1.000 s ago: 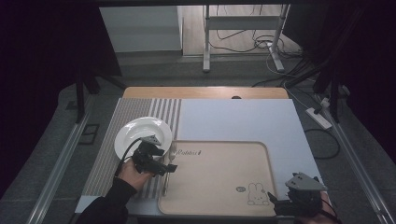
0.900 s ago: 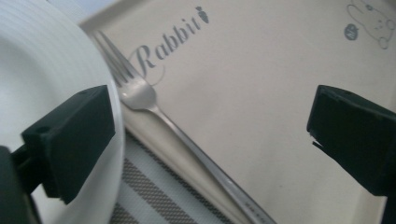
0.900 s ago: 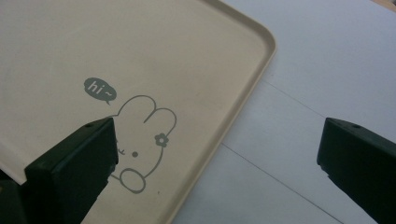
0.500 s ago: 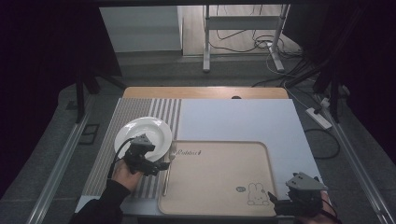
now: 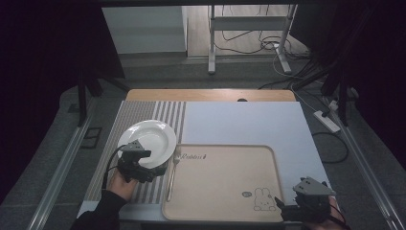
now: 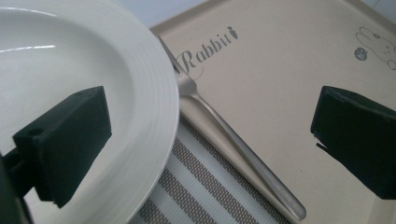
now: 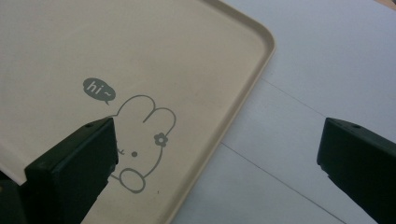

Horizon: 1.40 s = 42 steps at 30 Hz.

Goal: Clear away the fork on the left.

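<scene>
The left gripper (image 5: 160, 168) sits at the near edge of the white plate (image 5: 148, 138), which rests on the striped placemat (image 5: 143, 112) left of the beige rabbit tray (image 5: 225, 187). In the left gripper view its jaws stand wide apart and hold nothing, one over the plate's rim, the other over the tray, with the fork (image 6: 233, 149) lying between them along the tray's left edge. The right gripper (image 5: 282, 207) hovers by the tray's near right corner, jaws wide and empty, straddling the tray's edge.

Left tongs (image 5: 160, 168) back toward plate (image 5: 148, 136)
</scene>
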Each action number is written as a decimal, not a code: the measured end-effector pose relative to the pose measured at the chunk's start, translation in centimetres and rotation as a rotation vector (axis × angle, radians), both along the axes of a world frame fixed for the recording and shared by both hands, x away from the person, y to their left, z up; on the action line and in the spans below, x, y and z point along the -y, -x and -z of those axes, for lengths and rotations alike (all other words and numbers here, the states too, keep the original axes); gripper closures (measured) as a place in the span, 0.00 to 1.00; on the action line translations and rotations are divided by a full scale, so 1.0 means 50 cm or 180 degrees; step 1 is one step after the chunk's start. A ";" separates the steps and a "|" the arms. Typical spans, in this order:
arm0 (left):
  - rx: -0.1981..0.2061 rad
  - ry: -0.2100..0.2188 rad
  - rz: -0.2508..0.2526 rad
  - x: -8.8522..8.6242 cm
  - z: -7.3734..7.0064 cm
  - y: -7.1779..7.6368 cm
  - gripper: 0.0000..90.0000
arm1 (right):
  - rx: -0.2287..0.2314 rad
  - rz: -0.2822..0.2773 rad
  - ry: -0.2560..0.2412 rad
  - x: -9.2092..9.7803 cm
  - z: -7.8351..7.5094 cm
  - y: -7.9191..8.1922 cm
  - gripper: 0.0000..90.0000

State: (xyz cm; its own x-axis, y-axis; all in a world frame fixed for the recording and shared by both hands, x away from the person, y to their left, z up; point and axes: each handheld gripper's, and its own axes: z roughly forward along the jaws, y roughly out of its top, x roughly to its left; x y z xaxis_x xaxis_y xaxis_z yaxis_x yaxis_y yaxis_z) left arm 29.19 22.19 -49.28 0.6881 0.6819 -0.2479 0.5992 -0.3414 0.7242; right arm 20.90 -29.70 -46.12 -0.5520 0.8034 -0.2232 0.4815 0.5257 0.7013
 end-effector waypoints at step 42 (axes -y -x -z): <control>0.0004 0.0148 -0.0358 -0.101 0.001 0.120 0.00 | 0.0000 0.0046 -0.0020 0.001 0.000 -0.001 0.00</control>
